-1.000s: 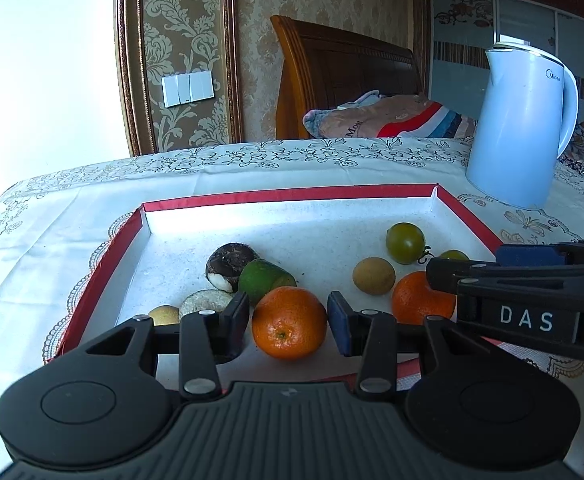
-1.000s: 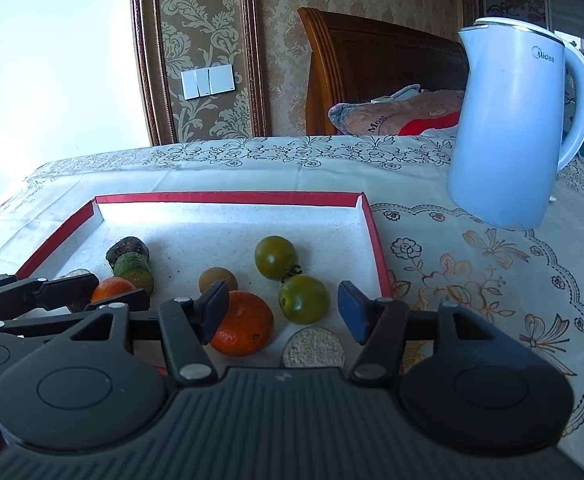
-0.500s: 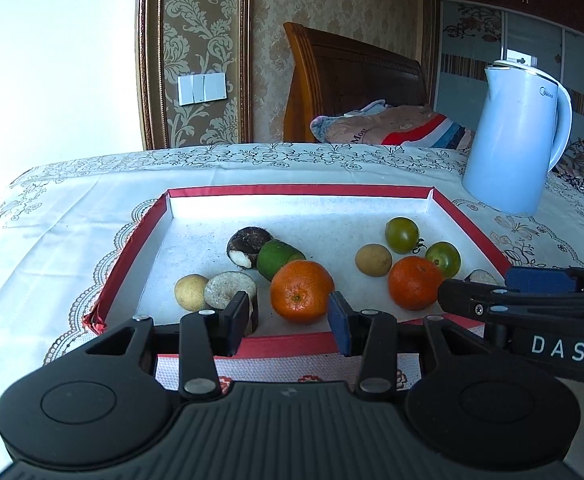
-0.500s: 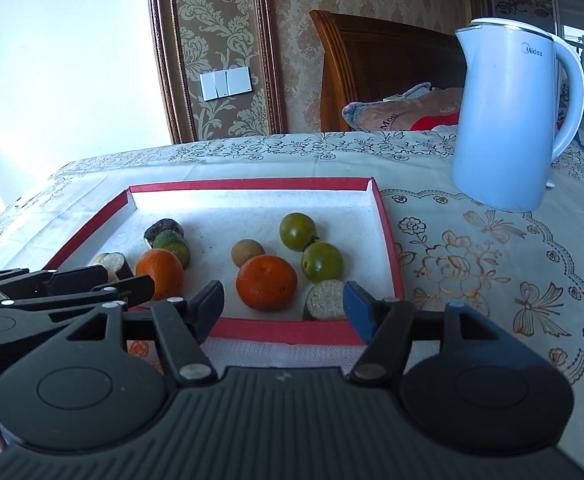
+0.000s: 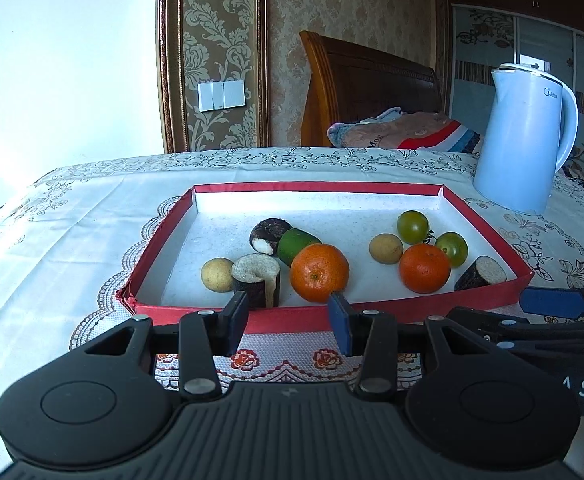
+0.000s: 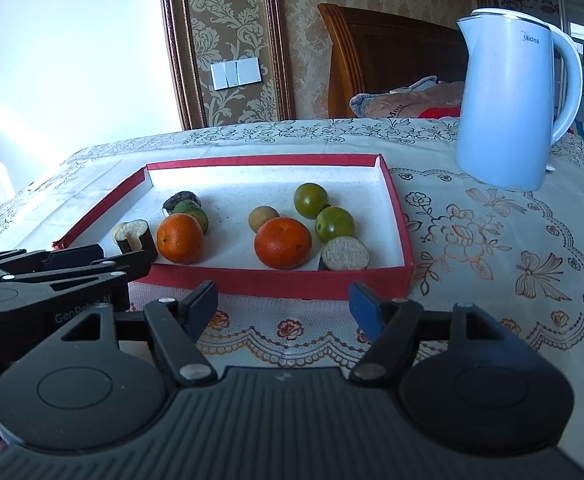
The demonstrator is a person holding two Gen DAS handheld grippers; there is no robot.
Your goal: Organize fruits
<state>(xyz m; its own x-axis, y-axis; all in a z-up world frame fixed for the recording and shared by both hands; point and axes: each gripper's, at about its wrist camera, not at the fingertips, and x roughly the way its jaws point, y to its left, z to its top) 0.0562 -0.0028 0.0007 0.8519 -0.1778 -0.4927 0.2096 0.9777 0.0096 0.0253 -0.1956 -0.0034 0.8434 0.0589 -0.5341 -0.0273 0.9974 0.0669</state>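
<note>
Patterned gold wallpaper and a wooden headboard stand behind a table covered with a white embroidered tablecloth [image 5: 72, 232]. On the cloth lies a shallow red-rimmed tray [image 5: 311, 314] with a white floor, and a pale blue kettle [image 6: 507, 100] stands on the far right, well apart from it.

All the fruit sits inside the tray, in two loose clusters. On the left: a bright orange [image 5: 319, 273] at the near side, a green fruit [image 5: 293, 240] behind it, a dark-skinned round piece with a white cut patch [image 5: 268, 234], a cut dark-skinned stalk section with pale flesh [image 5: 256, 280] and a small tan round fruit [image 5: 216, 274]. On the right: a second orange [image 5: 424, 268], two green tomatoes [image 6: 311, 199] joined by a stem, another small tan fruit [image 5: 385, 248] and a second cut stalk section [image 6: 345, 254] in the near right corner.

Both hand-held tools hover on the near side of the tray, outside its rim, with nothing between their fingers. The left gripper [image 5: 288, 322] is open only narrowly, lined up with the left orange. The right gripper [image 6: 284, 300] has just been opening and now stands clearly wider, lined up with the right orange.

This looks like a pause between picks. Any next pick would call for reaching forward over the near rim and, for the left tool, spreading wider first.
</note>
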